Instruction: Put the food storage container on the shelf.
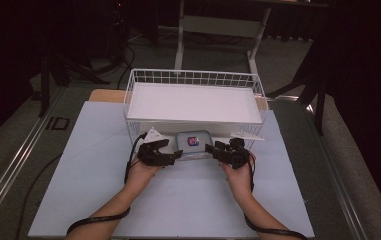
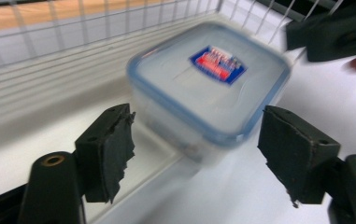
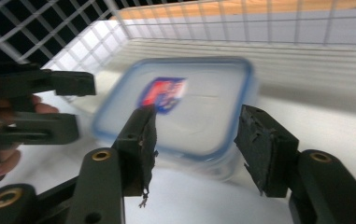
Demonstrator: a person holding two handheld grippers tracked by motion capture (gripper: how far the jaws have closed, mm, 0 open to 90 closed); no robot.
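A clear plastic box with a blue-rimmed lid and a red and blue label stands on the white sheet just in front of the wire basket. My left gripper is at the box's left side and my right gripper at its right. In the left gripper view the box is blurred, its near corner lying between the open jaws of my left gripper. The right gripper also stands open in its own view, its left pad overlapping the box. Neither grips it.
The basket holds a white liner and its near wall runs right behind the box. The white sheet covers the table around my forearms. Each gripper appears in the other's view: the right gripper and the left gripper. Dark floor and stands lie beyond.
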